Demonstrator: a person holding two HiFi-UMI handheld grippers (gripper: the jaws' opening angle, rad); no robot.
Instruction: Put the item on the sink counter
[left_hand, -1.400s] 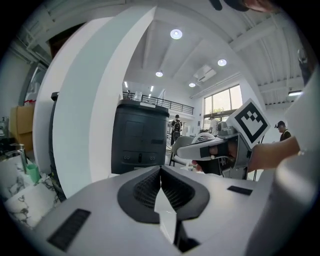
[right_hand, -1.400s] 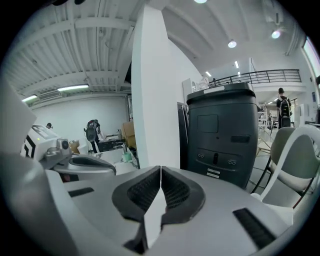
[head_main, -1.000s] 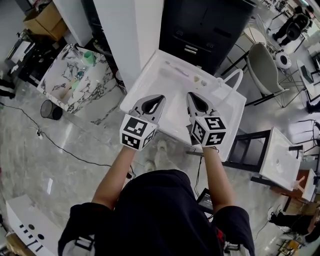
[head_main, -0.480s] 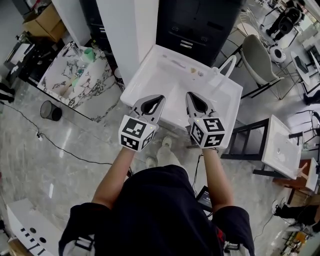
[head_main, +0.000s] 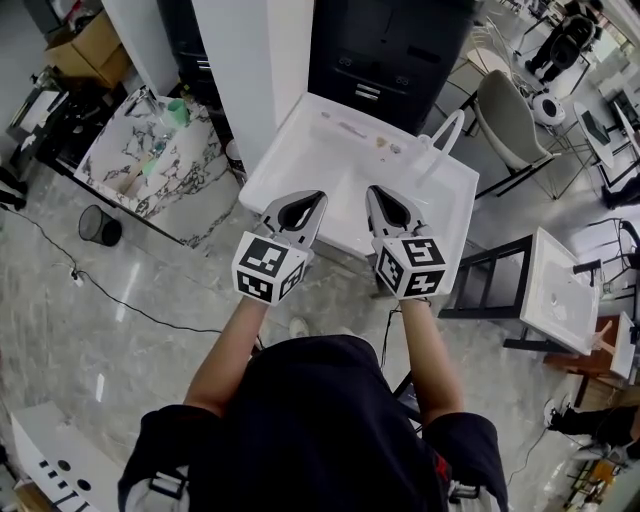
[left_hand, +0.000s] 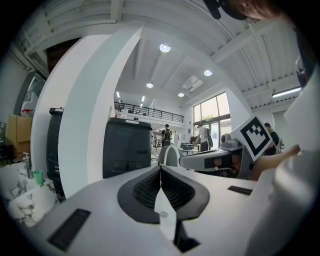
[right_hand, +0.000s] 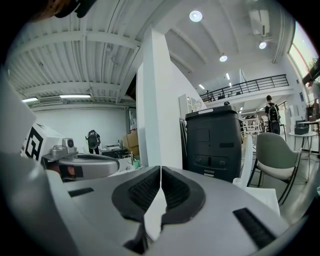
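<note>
Head view has the left gripper (head_main: 318, 198) and the right gripper (head_main: 373, 192) side by side, close but not touching, both pointing forward over the near edge of the white sink counter (head_main: 262, 176). Each gripper's own view shows its ribbed jaws pressed together at the tips with nothing between them, so both are empty. Ahead of the grippers, near the counter's far edge, lie a few small pale pieces (head_main: 383, 143) and a thin elongated item (head_main: 346, 127); these are too small to name. A white looped faucet (head_main: 446, 131) rises ahead and to the right of the right gripper.

Which thing is the task's item cannot be told; if it is among those pieces, it already rests on the counter and the placing looks done. If it is elsewhere, the fetch has not begun, and the next move calls for parting one pair of jaws and locating the item first.
</note>
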